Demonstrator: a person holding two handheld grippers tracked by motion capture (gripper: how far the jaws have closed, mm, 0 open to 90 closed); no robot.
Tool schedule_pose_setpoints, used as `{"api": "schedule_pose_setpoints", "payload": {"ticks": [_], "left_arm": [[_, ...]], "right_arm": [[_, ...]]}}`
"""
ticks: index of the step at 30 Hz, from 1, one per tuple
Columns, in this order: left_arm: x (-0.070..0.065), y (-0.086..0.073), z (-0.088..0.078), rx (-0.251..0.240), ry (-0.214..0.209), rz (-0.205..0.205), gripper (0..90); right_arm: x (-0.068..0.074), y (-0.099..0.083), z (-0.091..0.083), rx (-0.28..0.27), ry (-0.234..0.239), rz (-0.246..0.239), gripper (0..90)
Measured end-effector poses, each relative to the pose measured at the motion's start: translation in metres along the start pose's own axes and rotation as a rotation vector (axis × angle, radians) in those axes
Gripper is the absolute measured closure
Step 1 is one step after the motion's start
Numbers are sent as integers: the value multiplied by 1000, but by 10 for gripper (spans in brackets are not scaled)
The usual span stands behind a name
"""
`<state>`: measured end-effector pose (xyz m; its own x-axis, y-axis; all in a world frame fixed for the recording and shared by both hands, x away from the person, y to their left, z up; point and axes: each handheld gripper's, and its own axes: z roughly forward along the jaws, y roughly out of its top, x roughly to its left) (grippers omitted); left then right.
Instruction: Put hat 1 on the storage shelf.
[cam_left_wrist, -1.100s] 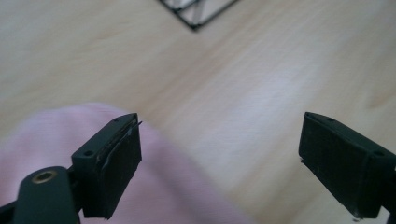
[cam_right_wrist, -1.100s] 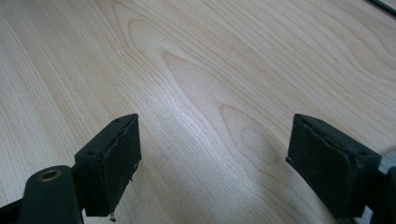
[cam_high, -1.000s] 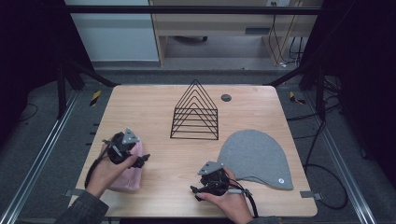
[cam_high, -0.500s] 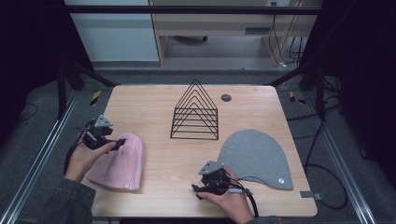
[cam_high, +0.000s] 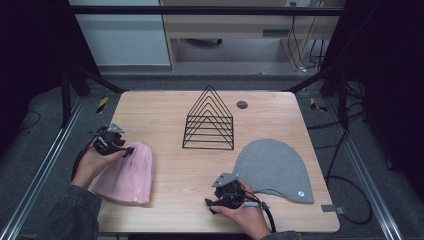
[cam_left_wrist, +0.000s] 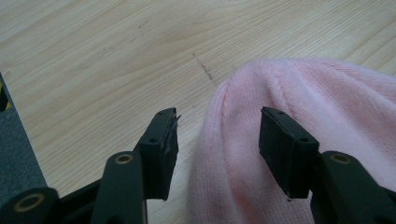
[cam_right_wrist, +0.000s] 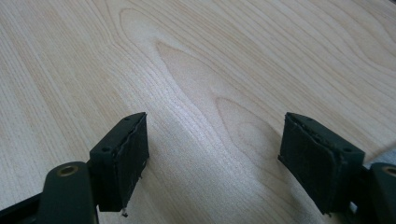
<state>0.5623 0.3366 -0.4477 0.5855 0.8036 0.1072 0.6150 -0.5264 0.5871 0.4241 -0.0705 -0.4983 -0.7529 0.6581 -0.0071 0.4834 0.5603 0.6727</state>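
Note:
A pink knit hat (cam_high: 127, 172) lies flat at the table's left front, and in the left gripper view the pink hat (cam_left_wrist: 299, 93) fills the lower right. My left gripper (cam_high: 128, 149) is at its far rounded tip. The left gripper (cam_left_wrist: 217, 135) straddles a raised fold of the knit; its jaws have just been closing, but a gap still separates the pads from the fabric. A grey hat (cam_high: 275, 170) lies at the right front. My right gripper (cam_high: 211, 202) rests just left of it, and the right gripper (cam_right_wrist: 212, 154) stands open over bare wood.
A black wire rack (cam_high: 210, 122) of triangular dividers stands mid-table. A small dark disc (cam_high: 242, 104) sits behind it. The wooden table (cam_high: 165, 107) has bare wood between the two hats, and its left edge lies close to my left hand.
My left hand has moved left and away from the middle of the pink hat to its far tip. The right hand and both hats have stayed put.

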Motion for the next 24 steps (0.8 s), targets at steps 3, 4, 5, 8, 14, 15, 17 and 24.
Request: {"api": "schedule_pose_setpoints", "payload": {"ticks": [3,4,5,8,14,15,17,24], "left_arm": [[6,-9,-3,-46,11,-55,447],[6,-9,-3,-46,11,-55,446],[8,-11,-3,-50,2,-74,446],[9,-17,1,-42,-14,-94,437],[0,-16,14,-10,-15,-77,412],[0,-15,15,-4,-20,-73,415],[-2,-16,18,2,-29,-74,425],[-6,-16,22,33,-90,-69,577]], "right_arm": [[0,0,0,1,3,2,233],[0,0,0,1,3,2,233],[0,0,1,1,5,0,232],[0,0,1,5,8,0,228],[-1,0,0,3,9,8,226],[-1,0,0,3,8,9,226],[-1,0,0,4,11,13,226],[0,0,0,8,14,9,224]]}}
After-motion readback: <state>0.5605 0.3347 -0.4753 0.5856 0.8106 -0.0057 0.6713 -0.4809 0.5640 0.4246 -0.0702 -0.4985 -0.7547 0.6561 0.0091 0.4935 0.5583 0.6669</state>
